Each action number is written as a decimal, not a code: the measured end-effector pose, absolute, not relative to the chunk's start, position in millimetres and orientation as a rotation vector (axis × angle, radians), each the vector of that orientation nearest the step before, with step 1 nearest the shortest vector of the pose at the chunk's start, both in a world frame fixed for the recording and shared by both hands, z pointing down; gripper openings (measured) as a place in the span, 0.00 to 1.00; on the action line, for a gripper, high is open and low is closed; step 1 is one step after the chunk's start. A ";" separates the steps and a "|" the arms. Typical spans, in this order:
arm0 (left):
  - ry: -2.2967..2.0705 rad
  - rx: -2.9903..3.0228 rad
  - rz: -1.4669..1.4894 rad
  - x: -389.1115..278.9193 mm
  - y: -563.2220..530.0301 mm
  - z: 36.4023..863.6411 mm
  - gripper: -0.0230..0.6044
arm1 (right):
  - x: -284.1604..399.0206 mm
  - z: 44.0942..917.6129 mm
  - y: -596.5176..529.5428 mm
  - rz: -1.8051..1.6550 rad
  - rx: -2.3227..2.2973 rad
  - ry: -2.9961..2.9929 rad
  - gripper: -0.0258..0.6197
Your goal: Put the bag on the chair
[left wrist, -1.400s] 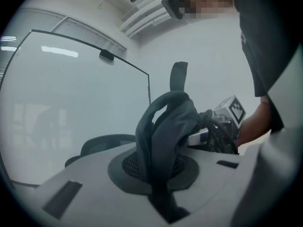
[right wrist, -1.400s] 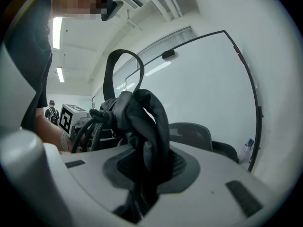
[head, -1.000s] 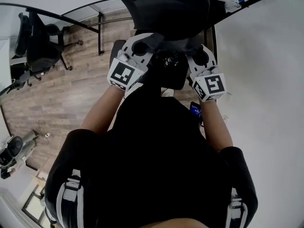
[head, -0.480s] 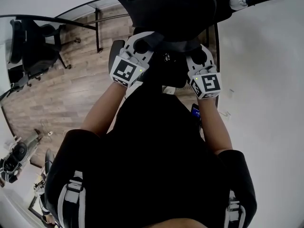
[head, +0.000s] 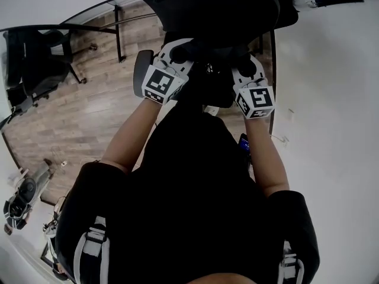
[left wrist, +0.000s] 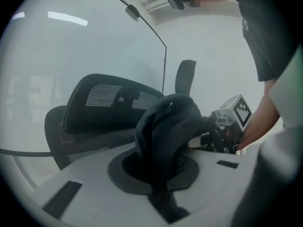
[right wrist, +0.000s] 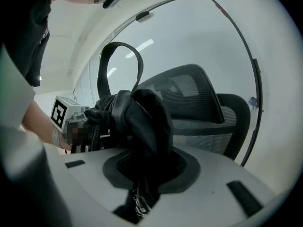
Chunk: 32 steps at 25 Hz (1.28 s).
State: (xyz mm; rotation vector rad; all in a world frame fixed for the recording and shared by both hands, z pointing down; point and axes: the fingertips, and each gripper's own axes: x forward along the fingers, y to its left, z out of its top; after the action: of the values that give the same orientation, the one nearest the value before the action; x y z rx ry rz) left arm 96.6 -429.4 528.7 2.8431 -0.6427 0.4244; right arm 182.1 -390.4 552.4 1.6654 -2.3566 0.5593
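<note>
The black bag [head: 195, 158] hangs between my two grippers, in front of the person's body. My left gripper [head: 176, 55] is shut on a bunch of the bag's black fabric [left wrist: 165, 126]. My right gripper [head: 247, 71] is shut on another bunch of the bag [right wrist: 142, 119], and a strap loop [right wrist: 119, 48] stands up behind it. The black office chair [head: 207, 10] is just beyond both grippers. Its mesh backrest [left wrist: 102, 103] fills the background of the left gripper view, and the same backrest [right wrist: 194, 100] shows in the right gripper view. The bag hides the jaws' pads.
A second black office chair [head: 35, 64] stands at the left on the wood floor [head: 89, 117]. A black desk frame [head: 118, 34] runs behind it. A white wall [head: 331, 129] is close on the right. Some equipment [head: 21, 197] lies at the lower left.
Both grippers have carried the bag a little forward, closer under the chair. Both grips on the fabric look unchanged.
</note>
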 end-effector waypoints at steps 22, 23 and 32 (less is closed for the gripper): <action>-0.603 2.739 0.593 100.6 -480.3 658.9 0.09 | 183.9 680.8 -435.5 0.829 1.650 -2.184 0.16; -0.600 2.734 0.602 101.6 -482.2 663.5 0.09 | 184.5 685.9 -436.1 0.843 1.651 -2.176 0.16; -0.599 2.669 0.656 105.9 -494.4 709.5 0.09 | 189.4 732.5 -448.5 0.922 1.644 -2.135 0.16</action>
State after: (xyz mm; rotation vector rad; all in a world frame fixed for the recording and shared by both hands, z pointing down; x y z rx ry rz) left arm 105.9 -494.4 709.5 2.6692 -0.5992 0.6562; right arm 189.4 -448.5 732.5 1.6436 -2.1348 0.9223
